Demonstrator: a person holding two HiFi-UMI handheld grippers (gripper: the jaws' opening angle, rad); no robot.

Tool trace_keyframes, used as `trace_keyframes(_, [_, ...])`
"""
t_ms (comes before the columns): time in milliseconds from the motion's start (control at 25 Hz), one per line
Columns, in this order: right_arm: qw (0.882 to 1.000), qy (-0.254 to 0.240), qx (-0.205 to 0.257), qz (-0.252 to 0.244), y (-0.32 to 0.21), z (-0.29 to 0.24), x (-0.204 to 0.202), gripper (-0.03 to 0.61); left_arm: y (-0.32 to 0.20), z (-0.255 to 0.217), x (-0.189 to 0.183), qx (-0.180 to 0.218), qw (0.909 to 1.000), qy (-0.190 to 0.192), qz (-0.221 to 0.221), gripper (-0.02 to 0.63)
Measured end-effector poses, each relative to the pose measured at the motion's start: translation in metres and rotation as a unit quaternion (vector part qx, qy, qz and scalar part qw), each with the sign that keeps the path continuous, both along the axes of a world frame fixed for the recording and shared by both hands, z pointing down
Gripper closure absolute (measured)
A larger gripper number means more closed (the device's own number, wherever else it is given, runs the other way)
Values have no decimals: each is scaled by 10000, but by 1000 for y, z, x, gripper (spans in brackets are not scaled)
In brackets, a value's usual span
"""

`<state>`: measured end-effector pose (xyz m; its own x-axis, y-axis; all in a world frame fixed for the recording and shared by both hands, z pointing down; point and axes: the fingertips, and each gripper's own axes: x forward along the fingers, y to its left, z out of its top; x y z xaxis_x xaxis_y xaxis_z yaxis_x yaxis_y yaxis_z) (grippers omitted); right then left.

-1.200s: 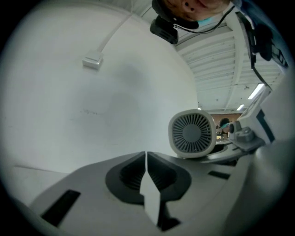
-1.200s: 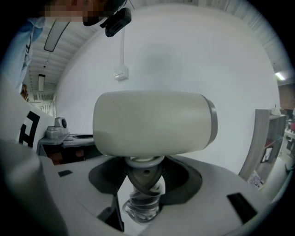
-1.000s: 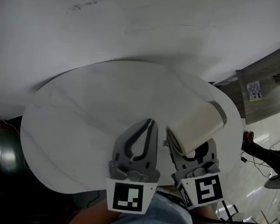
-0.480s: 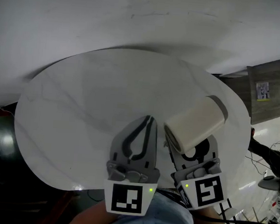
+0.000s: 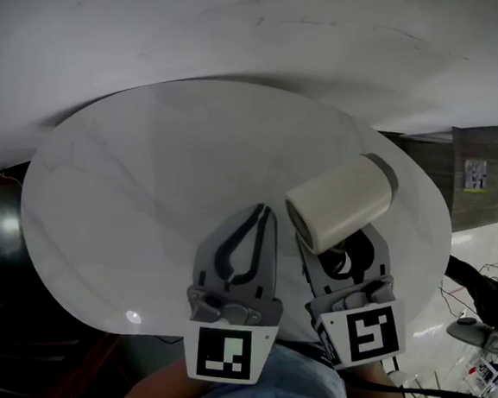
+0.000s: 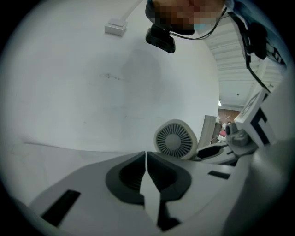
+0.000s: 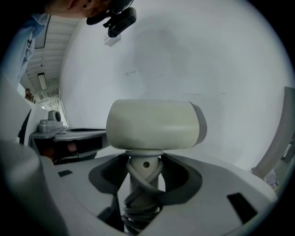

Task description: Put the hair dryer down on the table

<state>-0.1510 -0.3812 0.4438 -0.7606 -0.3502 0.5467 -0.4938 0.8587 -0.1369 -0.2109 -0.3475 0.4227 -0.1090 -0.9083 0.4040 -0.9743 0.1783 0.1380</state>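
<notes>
The right gripper (image 7: 144,171) clenches the cord-wrapped handle of the hair dryer (image 5: 340,200), so its barrel sits crosswise over the round table (image 5: 129,183), right of centre in the head view, apparently for lowering. The left gripper (image 5: 263,214) hovers alongside, jaws pressed together on nothing.

Looks like a lab or recording room, not a home. Round white table (image 5: 99,224) against a bare white wall (image 5: 246,29). Grey cabinet (image 5: 495,163) with a sticker (image 5: 475,174) at right. Glossy floor (image 5: 474,248) with loose cables (image 5: 440,394) and a stand base (image 5: 473,330). Slatted ceiling (image 6: 234,64) beyond, with a strip light (image 7: 41,80). Small white box (image 6: 115,27) on the wall.
</notes>
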Motion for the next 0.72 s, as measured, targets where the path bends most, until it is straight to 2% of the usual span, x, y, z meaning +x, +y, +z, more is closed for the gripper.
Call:
trace_keyframes(400, [9956,835,-205,-384,-2,35,-17,354,-1,20,-23,-228,9991,172,-305,597])
trace_keyframes(720, [9914,1204,-400,-322,-2,61,-18,353,3,30,-35,-337,9976,323,-503,597])
